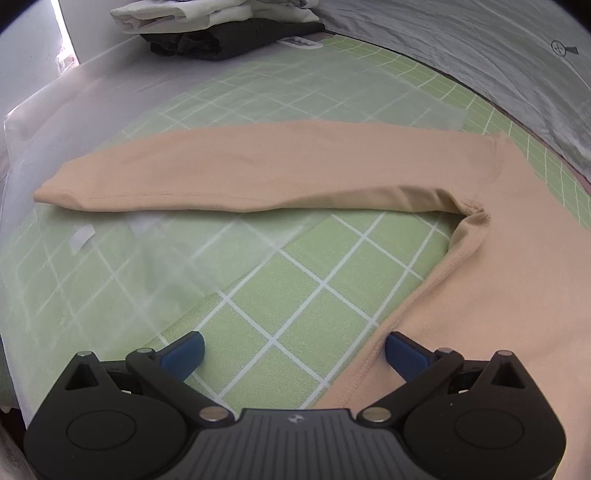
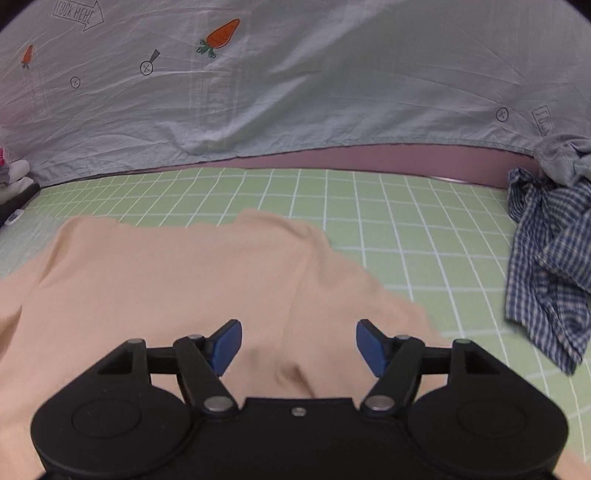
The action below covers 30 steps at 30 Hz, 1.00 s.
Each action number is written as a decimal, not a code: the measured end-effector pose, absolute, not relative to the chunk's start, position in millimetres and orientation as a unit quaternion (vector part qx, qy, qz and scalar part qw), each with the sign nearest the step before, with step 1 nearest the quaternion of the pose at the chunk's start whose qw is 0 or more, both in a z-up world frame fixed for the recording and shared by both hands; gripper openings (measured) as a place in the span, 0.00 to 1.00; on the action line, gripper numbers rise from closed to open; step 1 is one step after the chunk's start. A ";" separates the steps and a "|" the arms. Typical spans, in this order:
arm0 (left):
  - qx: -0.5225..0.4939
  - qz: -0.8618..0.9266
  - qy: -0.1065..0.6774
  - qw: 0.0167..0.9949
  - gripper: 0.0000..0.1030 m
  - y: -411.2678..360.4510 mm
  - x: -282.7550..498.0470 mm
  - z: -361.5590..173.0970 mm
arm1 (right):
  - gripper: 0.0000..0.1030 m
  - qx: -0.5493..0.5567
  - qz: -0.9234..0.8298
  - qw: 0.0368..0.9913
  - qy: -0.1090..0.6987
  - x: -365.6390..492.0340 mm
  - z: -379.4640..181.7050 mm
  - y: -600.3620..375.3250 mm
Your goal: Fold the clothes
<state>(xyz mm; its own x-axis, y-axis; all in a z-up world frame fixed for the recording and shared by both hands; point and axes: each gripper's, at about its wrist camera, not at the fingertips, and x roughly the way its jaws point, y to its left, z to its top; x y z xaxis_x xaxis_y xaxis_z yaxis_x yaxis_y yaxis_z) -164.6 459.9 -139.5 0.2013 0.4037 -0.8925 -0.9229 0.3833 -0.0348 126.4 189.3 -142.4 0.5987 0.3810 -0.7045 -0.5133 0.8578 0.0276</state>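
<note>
Through my left wrist camera, my left gripper (image 1: 293,354) holds its jaws wide apart with nothing between them, above the green grid mat (image 1: 295,295) — the peach long-sleeved top (image 1: 498,295) has its side edge just by my right-hand pad, and its sleeve (image 1: 240,173) lies flat across the mat ahead, with a stack of folded clothes (image 1: 221,29) far beyond. Through my right wrist camera, my right gripper (image 2: 299,347) is likewise spread open and empty over the top's body (image 2: 166,280), which lies directly under and ahead of the jaws — a crumpled blue checked shirt (image 2: 546,266) sits well off to the right, and a pale carrot-print sheet (image 2: 295,81) hangs behind.
</note>
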 end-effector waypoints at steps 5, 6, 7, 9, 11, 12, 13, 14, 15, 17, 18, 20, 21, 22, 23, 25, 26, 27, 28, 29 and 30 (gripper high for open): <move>-0.241 0.434 0.399 0.771 1.00 497.6 -165.6 -105.8 | 0.69 -0.091 0.191 0.893 0.398 42.7 -147.3 177.0; -0.229 0.436 0.396 0.775 1.00 507.5 -164.6 -102.1 | 0.70 -0.082 0.175 0.894 0.404 30.1 -148.6 173.7; -0.233 0.432 0.398 0.775 1.00 518.2 -162.7 -103.2 | 0.71 -0.072 0.159 0.895 0.410 17.4 -150.0 170.5; -0.241 0.423 0.401 0.776 1.00 539.7 -159.0 -105.5 | 0.72 -0.062 0.125 0.899 0.415 -3.4 -154.5 166.6; -0.240 0.417 0.408 0.776 1.00 556.0 -152.4 -111.3 | 0.75 -0.055 0.098 0.901 0.419 -20.8 -157.5 164.7; -0.236 0.414 0.413 0.776 1.00 562.0 -147.9 -116.1 | 0.75 -0.054 0.090 0.903 0.416 -25.8 -158.4 164.6; -0.231 0.402 0.425 0.778 0.99 567.4 -143.0 -124.0 | 0.77 -0.053 0.082 0.906 0.412 -30.9 -159.2 164.5; -0.227 0.391 0.434 0.779 0.99 569.9 -138.7 -130.6 | 0.78 -0.051 0.075 0.908 0.409 -35.9 -160.1 164.4; -0.222 0.382 0.442 0.781 0.99 570.7 -135.3 -136.2 | 0.80 -0.043 0.067 0.909 0.408 -38.6 -161.2 163.2; -0.208 0.365 0.453 0.786 0.99 565.7 -130.1 -143.7 | 0.82 -0.029 0.052 0.912 0.407 -43.6 -163.1 161.3; -0.199 0.358 0.457 0.789 0.99 561.4 -128.7 -145.8 | 0.82 -0.028 0.046 0.912 0.406 -45.6 -163.4 161.6; -0.173 0.340 0.468 0.797 0.99 549.9 -126.3 -150.4 | 0.84 -0.023 0.032 0.913 0.407 -49.9 -163.9 161.6; -0.162 0.336 0.466 0.802 1.00 544.9 -126.6 -151.0 | 0.84 -0.019 0.023 0.913 0.407 -53.1 -164.0 160.9; -0.154 0.329 0.465 0.808 1.00 540.0 -127.5 -150.7 | 0.84 -0.016 0.013 0.913 0.407 -55.9 -164.0 161.0; -0.154 0.321 0.465 0.810 1.00 538.2 -128.5 -150.4 | 0.84 -0.016 0.009 0.914 0.406 -58.2 -164.1 161.2; -0.160 0.312 0.462 0.815 1.00 536.9 -132.1 -148.2 | 0.84 -0.014 0.002 0.914 0.406 -63.4 -164.5 161.7; -0.165 0.315 0.455 0.816 1.00 538.0 -136.5 -144.7 | 0.84 -0.011 -0.002 0.913 0.407 -65.7 -164.4 161.9; -0.172 0.317 0.449 0.818 1.00 539.3 -141.0 -141.0 | 0.84 -0.009 -0.003 0.913 0.409 -66.9 -164.2 162.1; -0.181 0.323 0.443 0.817 1.00 542.1 -147.5 -136.3 | 0.84 -0.007 -0.004 0.912 0.410 -68.2 -164.2 162.2; -0.191 0.329 0.437 0.815 1.00 545.0 -154.0 -131.7 | 0.85 -0.008 -0.004 0.912 0.410 -69.7 -164.6 162.5; -0.201 0.335 0.431 0.814 1.00 548.1 -160.7 -127.0 | 0.86 -0.007 -0.005 0.912 0.410 -70.0 -165.1 162.3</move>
<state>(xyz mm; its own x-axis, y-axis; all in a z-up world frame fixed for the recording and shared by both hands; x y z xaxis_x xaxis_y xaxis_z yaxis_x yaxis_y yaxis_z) -160.7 548.1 -127.0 0.4044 0.3724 -0.8353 -0.7184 0.6945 -0.0382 -70.0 162.3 -165.1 0.6632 -0.0148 -0.7483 0.0030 0.9998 -0.0171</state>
